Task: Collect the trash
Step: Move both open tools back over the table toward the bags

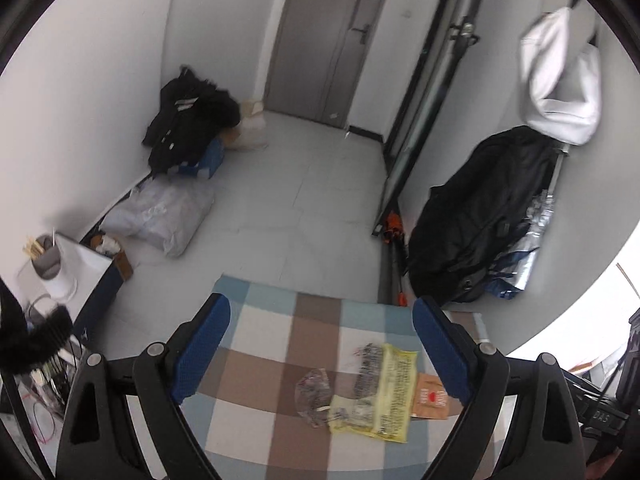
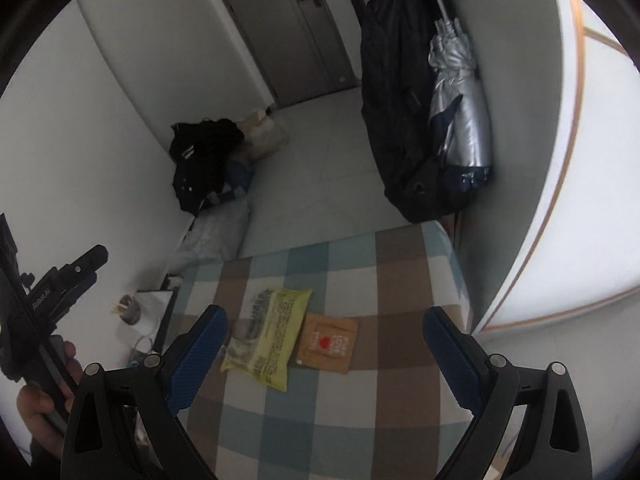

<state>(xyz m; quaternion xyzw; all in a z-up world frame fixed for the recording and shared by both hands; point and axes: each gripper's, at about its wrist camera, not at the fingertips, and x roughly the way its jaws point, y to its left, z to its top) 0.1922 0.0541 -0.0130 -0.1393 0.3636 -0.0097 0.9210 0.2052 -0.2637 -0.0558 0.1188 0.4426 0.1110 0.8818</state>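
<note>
Left gripper (image 1: 320, 344) and right gripper (image 2: 324, 356) both spread wide, nothing between the fingers. Lower centre on the checked cloth (image 1: 264, 336): yellow wrapper (image 1: 384, 392) touching an orange packet (image 1: 432, 398), clear wrapper (image 1: 312, 394) at its left. Farther: grey floor (image 1: 304, 184), door (image 1: 320, 40) at top.

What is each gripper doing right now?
Left gripper: open, holding nothing.
Right gripper: open, holding nothing.
</note>
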